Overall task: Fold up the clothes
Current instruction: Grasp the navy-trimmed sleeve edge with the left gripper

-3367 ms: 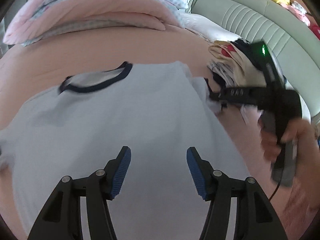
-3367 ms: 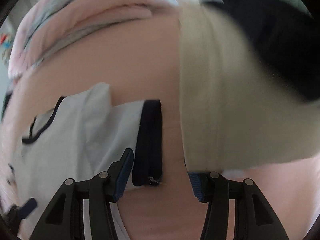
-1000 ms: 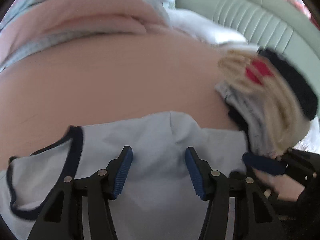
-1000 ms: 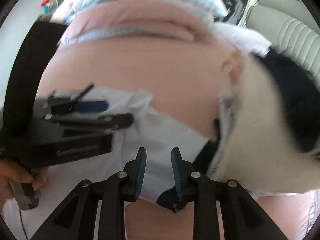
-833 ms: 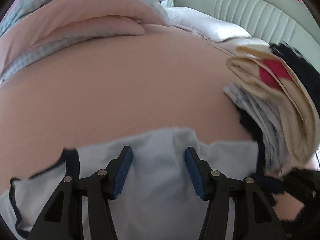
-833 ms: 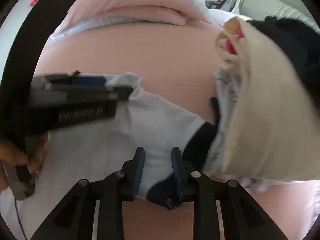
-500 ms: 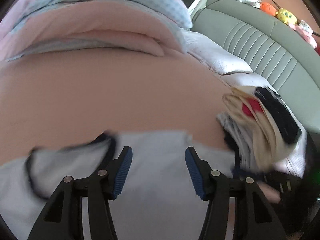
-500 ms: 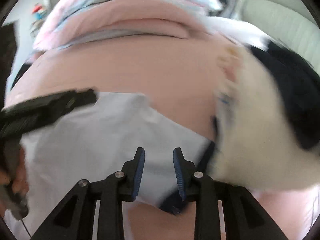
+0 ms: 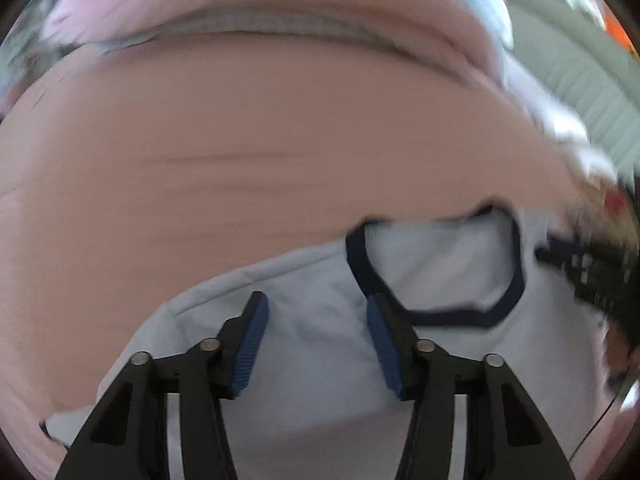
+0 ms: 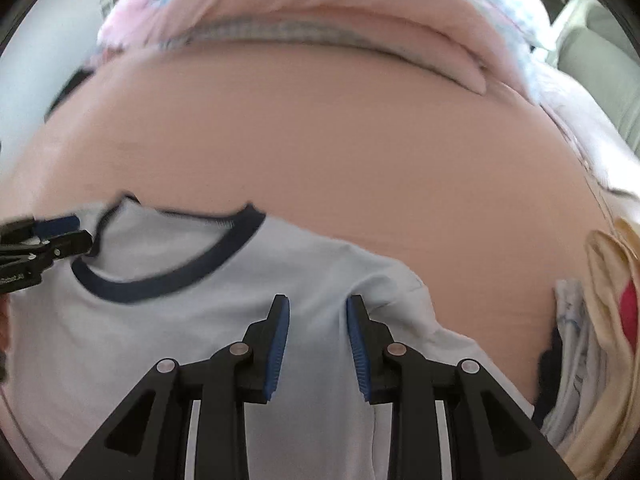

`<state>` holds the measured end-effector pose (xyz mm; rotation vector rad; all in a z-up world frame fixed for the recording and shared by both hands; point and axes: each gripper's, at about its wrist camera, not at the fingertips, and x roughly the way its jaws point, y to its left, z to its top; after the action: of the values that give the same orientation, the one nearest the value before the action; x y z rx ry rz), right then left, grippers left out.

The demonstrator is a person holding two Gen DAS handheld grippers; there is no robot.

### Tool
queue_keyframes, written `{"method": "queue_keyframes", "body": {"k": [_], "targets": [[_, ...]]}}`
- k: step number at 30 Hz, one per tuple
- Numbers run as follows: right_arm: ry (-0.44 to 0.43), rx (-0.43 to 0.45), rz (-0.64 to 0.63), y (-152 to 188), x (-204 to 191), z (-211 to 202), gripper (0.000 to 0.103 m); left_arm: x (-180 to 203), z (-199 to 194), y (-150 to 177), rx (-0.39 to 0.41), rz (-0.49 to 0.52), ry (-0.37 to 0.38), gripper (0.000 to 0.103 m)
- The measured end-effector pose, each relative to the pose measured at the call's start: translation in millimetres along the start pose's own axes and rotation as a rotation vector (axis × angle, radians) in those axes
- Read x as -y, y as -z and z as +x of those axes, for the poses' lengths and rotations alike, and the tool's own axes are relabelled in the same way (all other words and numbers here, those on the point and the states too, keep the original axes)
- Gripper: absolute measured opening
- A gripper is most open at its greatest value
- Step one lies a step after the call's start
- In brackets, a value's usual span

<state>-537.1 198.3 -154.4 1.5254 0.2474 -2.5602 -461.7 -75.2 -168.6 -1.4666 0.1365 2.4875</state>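
Observation:
A light blue T-shirt (image 9: 320, 380) (image 10: 160, 340) with a navy collar (image 9: 440, 314) (image 10: 168, 280) lies flat on the pink bed sheet (image 9: 240, 140) (image 10: 320, 140). My left gripper (image 9: 316, 312) is open just above the shoulder to the left of the collar, with nothing between its fingers; it also shows at the left edge of the right wrist view as the left gripper (image 10: 80, 234). My right gripper (image 10: 317, 320) hovers over the other shoulder, jaws partly apart, with a small cloth ridge beside its right fingertip. The right gripper (image 9: 592, 276) looks blurred in the left wrist view.
A pile of folded clothes (image 10: 600, 300) (image 9: 616, 208), cream with a red patch, lies to the right of the shirt. A rolled pink and blue quilt (image 9: 280, 8) (image 10: 320, 12) lies along the back. A green sofa (image 9: 580, 80) (image 10: 600, 52) stands at the right.
Both grippers have shifted left along the shirt: the collar now lies between them. The right gripper has left the navy-cuffed sleeve for the shoulder. Jaw widths look unchanged.

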Motion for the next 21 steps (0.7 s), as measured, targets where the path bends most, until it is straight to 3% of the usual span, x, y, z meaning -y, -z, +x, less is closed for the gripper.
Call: {"method": "queue_keyframes", "body": {"k": [2, 6, 9, 11, 12, 14, 17, 21], "targets": [[0.046, 0.011, -0.014, -2.9, -5.6, 5.4, 0.029, 7.0, 6.7, -4.1, 0.045, 0.049, -0.046, 0.049], [0.181, 0.035, 0.016, -2.3, 7.8, 11.9, 0.029, -8.5, 19.2, -27.5, 0.109, -0.006, -0.128, 0.053], [0.235, 0.041, 0.02, -5.2, 20.9, 12.4, 0.029, -25.4, 11.9, -33.5, 0.15, -0.111, -0.11, 0.051], [0.247, 0.087, 0.037, -6.7, 22.7, -3.3, 0.029, -20.9, -9.8, -34.7, 0.238, -0.114, -0.113, 0.051], [0.245, 0.109, 0.046, -8.3, 23.1, -10.4, 0.029, -22.3, -26.7, -29.5, 0.287, -0.11, -0.08, 0.051], [0.124, 0.116, 0.058, -14.4, 16.9, -19.1, 0.033, -16.0, -52.7, -15.8, 0.289, -0.068, -0.016, 0.051], [-0.039, 0.067, 0.038, -3.2, -3.6, -33.1, 0.033, -14.3, -80.7, 20.0, 0.225, -0.053, 0.0, 0.051], [-0.158, 0.05, -0.003, 24.1, -35.8, -60.7, 0.033, -62.3, -106.3, 78.8, 0.168, -0.306, -0.025, 0.051]]}}
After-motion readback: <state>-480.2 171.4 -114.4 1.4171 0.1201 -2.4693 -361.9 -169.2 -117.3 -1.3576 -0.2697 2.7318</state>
